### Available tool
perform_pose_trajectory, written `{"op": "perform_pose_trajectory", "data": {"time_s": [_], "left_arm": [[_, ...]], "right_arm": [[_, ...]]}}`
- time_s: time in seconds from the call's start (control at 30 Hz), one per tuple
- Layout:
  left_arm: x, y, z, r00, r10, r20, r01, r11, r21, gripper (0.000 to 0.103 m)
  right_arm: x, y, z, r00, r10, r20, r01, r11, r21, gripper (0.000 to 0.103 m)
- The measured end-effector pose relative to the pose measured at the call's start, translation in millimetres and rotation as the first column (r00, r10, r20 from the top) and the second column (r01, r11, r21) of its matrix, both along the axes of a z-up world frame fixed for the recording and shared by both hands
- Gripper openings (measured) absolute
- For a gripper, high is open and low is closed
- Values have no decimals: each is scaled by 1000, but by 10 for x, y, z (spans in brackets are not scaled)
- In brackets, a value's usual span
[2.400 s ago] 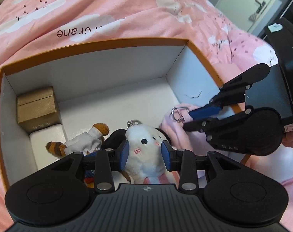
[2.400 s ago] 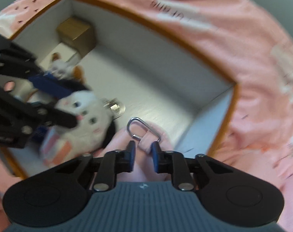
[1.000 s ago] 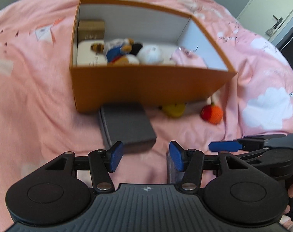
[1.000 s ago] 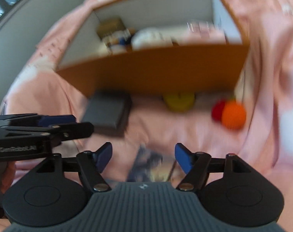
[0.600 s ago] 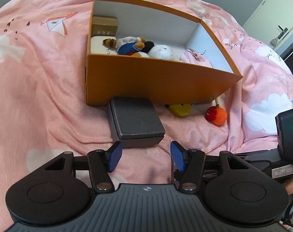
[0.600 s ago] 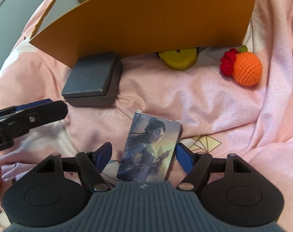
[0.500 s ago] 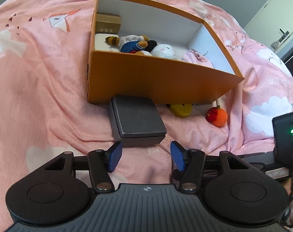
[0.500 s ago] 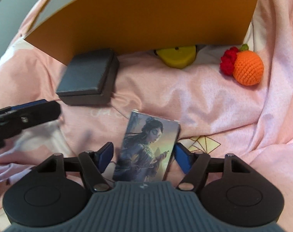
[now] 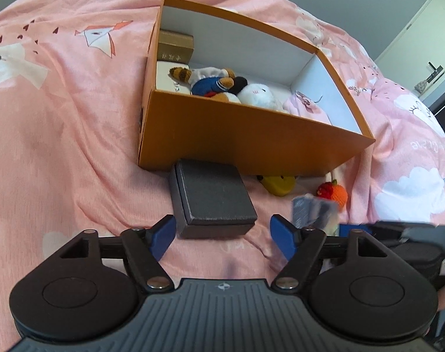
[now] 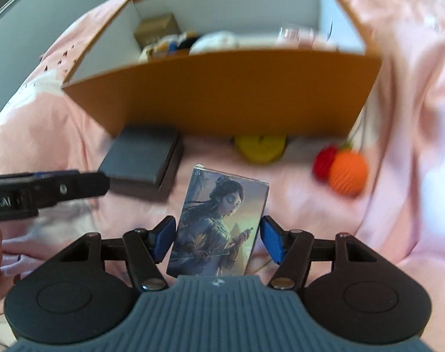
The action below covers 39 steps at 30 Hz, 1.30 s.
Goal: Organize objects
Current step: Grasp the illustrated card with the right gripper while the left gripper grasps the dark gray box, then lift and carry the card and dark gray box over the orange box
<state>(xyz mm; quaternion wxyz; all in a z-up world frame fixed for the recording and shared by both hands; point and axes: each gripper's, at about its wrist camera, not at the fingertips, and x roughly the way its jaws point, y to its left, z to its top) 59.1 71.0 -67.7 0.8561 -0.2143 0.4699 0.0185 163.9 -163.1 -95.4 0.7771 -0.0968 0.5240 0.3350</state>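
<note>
The right gripper (image 10: 218, 239) has a picture card (image 10: 219, 223) standing between its jaws, which have been closing over the last second. The left pad sits at the card's edge, but a sliver of gap seems to show at the right pad, so a firm pinch cannot be confirmed. The card appears lifted off the pink bedspread (image 10: 398, 176), and the view is blurred with motion.

The left gripper (image 9: 222, 233) has just been opening; its jaws stand spread with nothing between them, poised just near of the grey box (image 9: 212, 196). That box lies touching the near wall of the orange box (image 9: 251, 143), which already holds plush toys (image 9: 222, 85) and a gold carton (image 9: 175, 48) at its far-left corner.

For the card, the squeeze should probably be finished before it is carried any further, since a thin, stiff card held by its edges can twist or slip out. It would then need to clear the orange box's near wall and go down in the open floor at the right side, beside the toys.

For the grey box, the spread looks about wide enough; the jaws should straddle its two long sides squarely, low on the base rather than the lid, so the lid does not come away.

A yellow toy (image 9: 278, 184) and a knitted orange (image 9: 335, 195) remain on the bed to the right.
</note>
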Motion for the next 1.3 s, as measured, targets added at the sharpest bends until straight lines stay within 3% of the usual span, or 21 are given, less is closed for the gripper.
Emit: {"op": "perform_pose_trajectory", "data": {"time_s": [0.2,0.47,0.8,1.03,1.3], "left_arm": [[133,-108,-36,1000,-18,-15,19,998,61,87],[451,-208,-171,993,29,-118,-13,991,134,87],[748,-361,-351,970,22,-244,36,972,233,92],[773,-338,-460,962,25,-271,39,973,226,91],[496,-222,-286,984,7,-180,17,991,132,90]], "right_arm": [[296,-137,10,998,-56,21,57,998,-6,65],[425,-186,-281,995,-58,-76,59,998,7,65],[504,-256,-415,988,-51,-148,60,996,59,66],[546,-232,-459,983,-55,-178,71,994,84,65],[546,-266,-422,984,-56,-171,73,993,90,65]]}}
